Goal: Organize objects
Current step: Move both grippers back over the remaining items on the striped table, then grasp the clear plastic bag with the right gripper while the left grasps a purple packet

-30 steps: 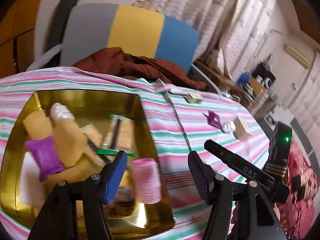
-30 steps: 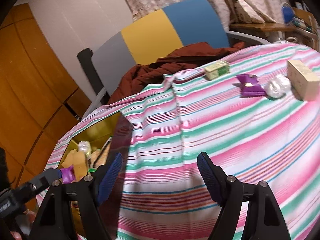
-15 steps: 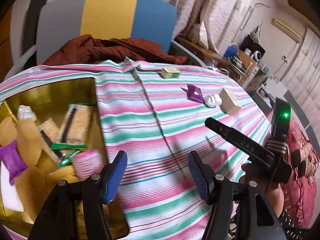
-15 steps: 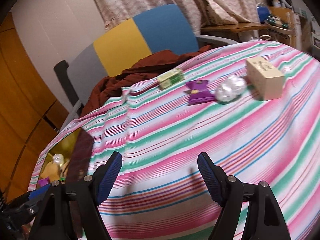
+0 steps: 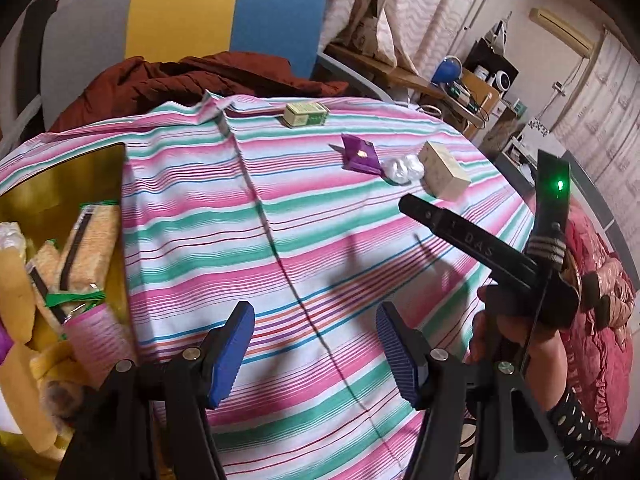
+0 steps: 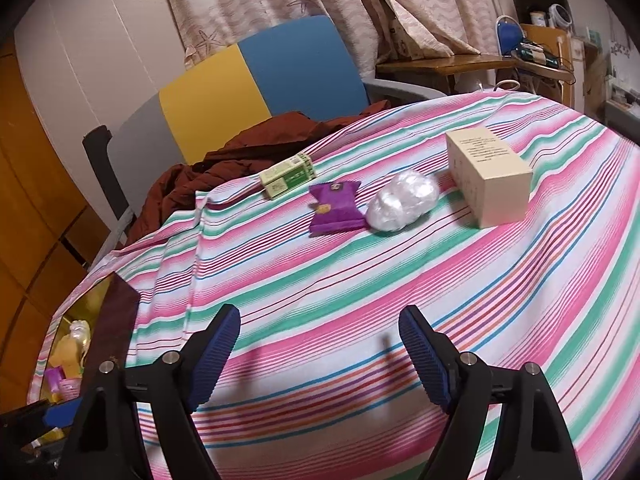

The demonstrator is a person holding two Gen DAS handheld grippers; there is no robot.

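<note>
Four loose items lie on the striped tablecloth: a green-and-cream box (image 6: 287, 175), a purple packet (image 6: 337, 208), a clear plastic wad (image 6: 402, 201) and a cream carton (image 6: 489, 176). The same four show far off in the left wrist view: box (image 5: 306, 115), packet (image 5: 360, 155), wad (image 5: 402, 168), carton (image 5: 444, 170). A gold tray (image 5: 60, 184) at the left holds several snacks and a pink curler (image 5: 98, 334). My left gripper (image 5: 316, 350) is open over bare cloth beside the tray. My right gripper (image 6: 320, 354) is empty, its jaws opening, short of the packet and wad.
A chair (image 6: 256, 80) with grey, yellow and blue panels stands behind the table, a brown jacket (image 5: 200, 76) draped on it. A cluttered wooden desk (image 6: 480, 64) sits at the back right. A person's hand (image 5: 516, 332) holds the right gripper at the table's right edge.
Both grippers swung right, away from the gold tray and toward the loose items, which now look nearer. The pink curler stayed in the tray. The right jaws stand slightly wider.
</note>
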